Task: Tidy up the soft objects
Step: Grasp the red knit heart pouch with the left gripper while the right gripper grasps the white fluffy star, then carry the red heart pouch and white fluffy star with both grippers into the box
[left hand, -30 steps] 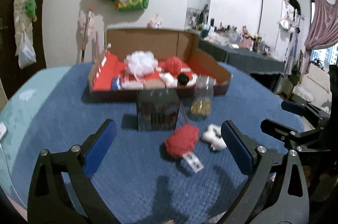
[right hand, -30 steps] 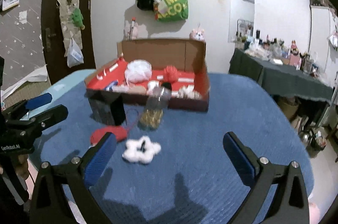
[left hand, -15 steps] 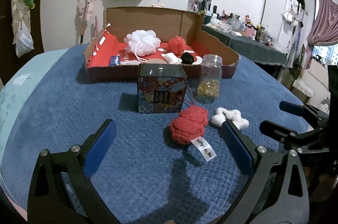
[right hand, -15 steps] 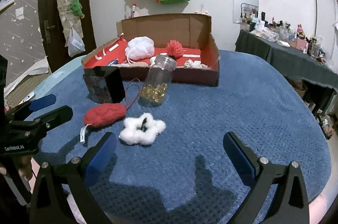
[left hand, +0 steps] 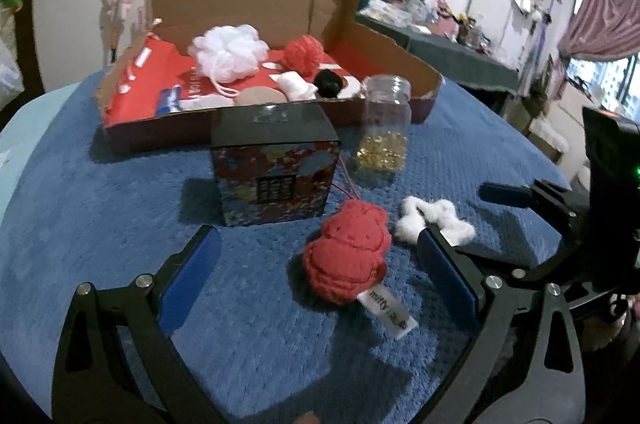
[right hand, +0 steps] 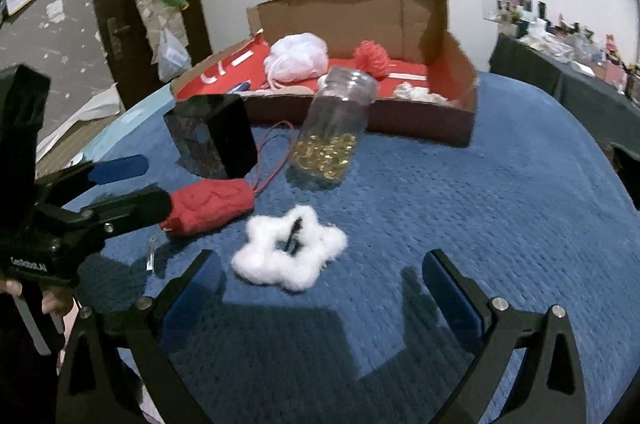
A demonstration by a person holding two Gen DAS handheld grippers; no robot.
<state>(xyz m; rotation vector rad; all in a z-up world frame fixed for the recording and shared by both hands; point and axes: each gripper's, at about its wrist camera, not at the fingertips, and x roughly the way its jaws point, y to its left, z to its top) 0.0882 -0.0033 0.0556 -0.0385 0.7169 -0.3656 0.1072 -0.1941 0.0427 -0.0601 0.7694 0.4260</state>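
Soft objects, two loose on the blue table cover (left hand: 100, 224): a red knitted plush (left hand: 348, 256) with a white tag, and a white fluffy star clip (right hand: 290, 258), lying just beside each other.

Red knitted plush: sits in front of the dark patterned box (left hand: 276, 175); its red cord trails toward the glass jar (right hand: 332, 139) of gold beads.

White fluffy star clip: lies to the plush's right, in front of the jar, black clasp facing up.

Cardboard tray (left hand: 132, 135), red-lined, behind box and jar: holds a white mesh pouf (left hand: 228, 53), a red pompom (left hand: 304, 53) and smaller pale and black pieces.

Your left gripper (left hand: 316, 280): fingers spread wide, one on each side of the plush, not touching it.

Your right gripper (right hand: 320, 288): fingers spread wide, low over the cover, the star clip just ahead of its left finger; holds nothing.
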